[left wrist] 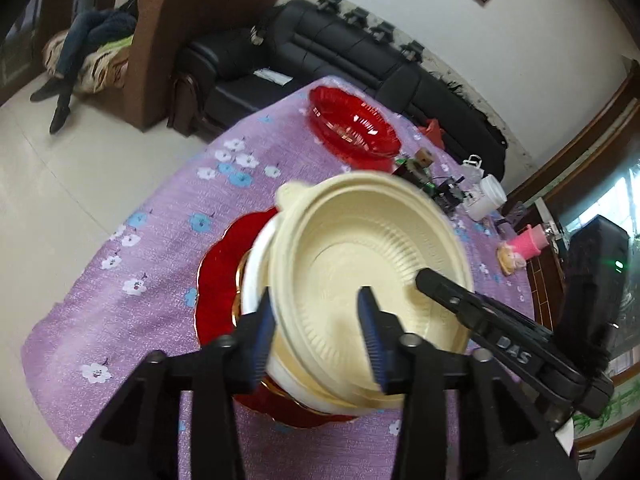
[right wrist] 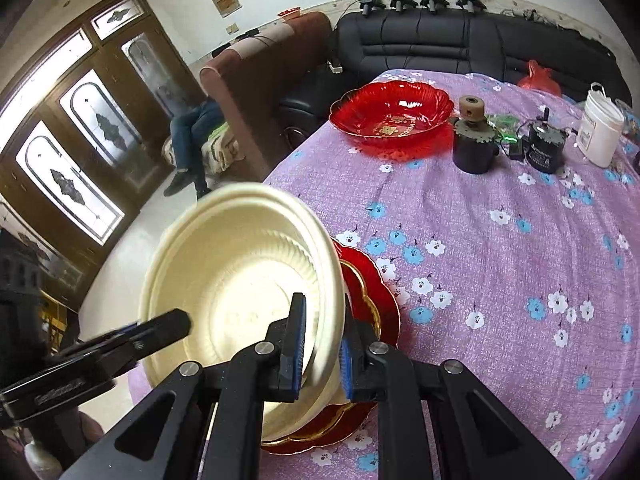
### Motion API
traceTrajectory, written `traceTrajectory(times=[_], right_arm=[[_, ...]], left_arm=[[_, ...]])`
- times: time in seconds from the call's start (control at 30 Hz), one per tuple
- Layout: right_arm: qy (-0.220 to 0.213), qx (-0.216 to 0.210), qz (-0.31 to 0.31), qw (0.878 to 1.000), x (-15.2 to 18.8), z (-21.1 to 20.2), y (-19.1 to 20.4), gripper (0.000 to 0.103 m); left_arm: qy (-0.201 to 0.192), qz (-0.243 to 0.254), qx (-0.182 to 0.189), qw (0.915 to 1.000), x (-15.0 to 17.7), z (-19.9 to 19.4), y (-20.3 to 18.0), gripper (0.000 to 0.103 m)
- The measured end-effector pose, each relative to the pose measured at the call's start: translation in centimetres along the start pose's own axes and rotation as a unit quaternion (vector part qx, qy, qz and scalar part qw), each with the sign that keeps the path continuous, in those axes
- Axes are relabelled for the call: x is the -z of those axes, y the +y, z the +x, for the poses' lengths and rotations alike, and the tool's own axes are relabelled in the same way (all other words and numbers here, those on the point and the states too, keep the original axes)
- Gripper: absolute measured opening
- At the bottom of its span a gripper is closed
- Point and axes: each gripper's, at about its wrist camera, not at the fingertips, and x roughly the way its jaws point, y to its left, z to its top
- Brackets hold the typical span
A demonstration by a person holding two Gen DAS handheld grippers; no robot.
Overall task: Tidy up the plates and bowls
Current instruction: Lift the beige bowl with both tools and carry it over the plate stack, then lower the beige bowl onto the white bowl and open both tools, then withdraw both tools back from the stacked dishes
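Note:
A cream bowl (left wrist: 360, 248) (right wrist: 240, 264) sits tilted on a second pale bowl (left wrist: 256, 276), and both rest on a red gold-rimmed plate (left wrist: 216, 280) (right wrist: 372, 292) on the purple flowered tablecloth (right wrist: 500, 280). My left gripper (left wrist: 316, 300) is open; its fingers straddle the bowl's near rim without squeezing it. My right gripper (right wrist: 322, 336) is shut on the opposite rim of the cream bowl, one pad inside and one outside. One finger (left wrist: 444, 292) of the right gripper reaches into the bowl in the left wrist view. A red scalloped bowl (left wrist: 356, 124) (right wrist: 392, 112) stands at the table's far side.
Two dark motor-like cylinders (right wrist: 474, 148) (right wrist: 544, 148), a white jar (right wrist: 602, 128) (left wrist: 488, 198) and a pink doll (left wrist: 524, 246) stand on the far right of the table. A black sofa (right wrist: 440, 40) lies beyond it. The table edge drops to the tiled floor (left wrist: 80, 184) on the left.

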Motion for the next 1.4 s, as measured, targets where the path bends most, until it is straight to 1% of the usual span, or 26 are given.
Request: traceTrajectory(times=[0.03, 0.1, 0.13, 0.17, 0.27, 0.37, 0.4, 0.43, 0.47, 0.5, 0.57, 0.63, 0.77, 0.8, 0.87, 0.93, 0.97, 1.07, 1.23, 1.4], right_arm=[[0.001, 0.0, -0.005, 1.0, 0.0, 0.1, 0.2, 0.016], [0.002, 0.006, -0.014, 1.0, 0.1, 0.1, 0.7, 0.016], [0.001, 0.01, -0.019, 1.0, 0.1, 0.2, 0.9, 0.016], [0.0, 0.015, -0.027, 1.0, 0.2, 0.3, 1.1, 0.016], [-0.012, 0.04, -0.049, 0.998, 0.4, 0.5, 1.5, 0.017], [-0.031, 0.063, -0.073, 0.995, 0.7, 0.5, 2.1, 0.021], [-0.036, 0.061, -0.073, 0.995, 0.7, 0.5, 2.1, 0.031], [-0.04, 0.053, -0.07, 0.995, 0.7, 0.4, 2.0, 0.047], [-0.046, 0.044, -0.066, 0.996, 0.7, 0.3, 1.9, 0.055], [-0.056, 0.037, -0.061, 0.996, 0.7, 0.0, 1.8, 0.065], [-0.079, 0.029, -0.054, 0.995, 0.6, -0.6, 1.7, 0.067], [-0.094, 0.022, -0.05, 0.994, 0.5, -1.3, 1.9, 0.067], [-0.128, 0.018, -0.054, 0.99, 0.7, -3.7, 2.7, 0.067], [-0.133, 0.019, -0.057, 0.989, 0.9, -4.1, 2.9, 0.068], [-0.143, 0.019, -0.062, 0.988, 1.8, -5.3, 3.2, 0.072], [-0.147, 0.018, -0.064, 0.987, 2.9, -6.1, 3.2, 0.075], [-0.149, 0.018, -0.064, 0.987, 3.5, -6.4, 3.1, 0.075], [-0.153, 0.019, -0.06, 0.986, 5.2, -7.2, 2.7, 0.076], [-0.166, 0.037, -0.047, 0.984, 8.0, -8.7, 1.6, 0.077], [-0.171, 0.04, -0.004, 0.985, 10.6, -9.8, 0.0, 0.079]], left_arm=[[-0.001, 0.006, -0.002, 1.0, 0.2, -0.3, -0.2, 0.05], [-0.01, 0.016, -0.009, 0.9998, 0.6, -0.9, -0.4, 0.05], [-0.017, 0.018, -0.009, 0.9997, 0.8, -1.4, -0.5, 0.052], [-0.022, 0.02, -0.011, 0.9995, 1.0, -1.8, -0.6, 0.059], [-0.056, 0.023, -0.019, 0.998, 1.6, -3.5, -0.6, 0.07], [-0.077, 0.022, -0.026, 0.9964, 1.9, -4.7, -0.2, 0.073], [-0.087, 0.021, -0.03, 0.9956, 2.1, -5.1, -0.1, 0.074], [-0.098, 0.019, -0.036, 0.9943, 2.2, -5.6, 0.2, 0.076], [-0.109, 0.015, -0.042, 0.9931, 2.4, -6.1, 0.4, 0.078], [-0.117, 0.012, -0.047, 0.992, 2.5, -6.5, 0.6, 0.078], [-0.134, 0.007, -0.058, 0.9893, 2.9, -7.2, 1.0, 0.079], [-0.147, 0.012, -0.076, 0.9862, 3.3, -7.5, 0.9, 0.08], [-0.169, 0.039, -0.119, 0.9776, 4.4, -7.6, -0.1, 0.082], [-0.173, 0.045, -0.127, 0.9756, 4.6, -7.6, -0.3, 0.083], [-0.183, 0.06, -0.148, 0.9701, 5.2, -7.3, -1.0, 0.086], [-0.189, 0.071, -0.161, 0.966, 5.7, -7.1, -1.6, 0.089], [-0.192, 0.076, -0.167, 0.9641, 6.0, -7.1, -1.9, 0.092], [-0.2, 0.087, -0.188, 0.9578, 6.8, -6.8, -2.6, 0.095], [-0.202, 0.103, -0.211, 0.951, 7.8, -6.6, -3.6, 0.096], [-0.202, 0.106, -0.213, 0.9502, 8.5, -6.7, -4.2, 0.096]])
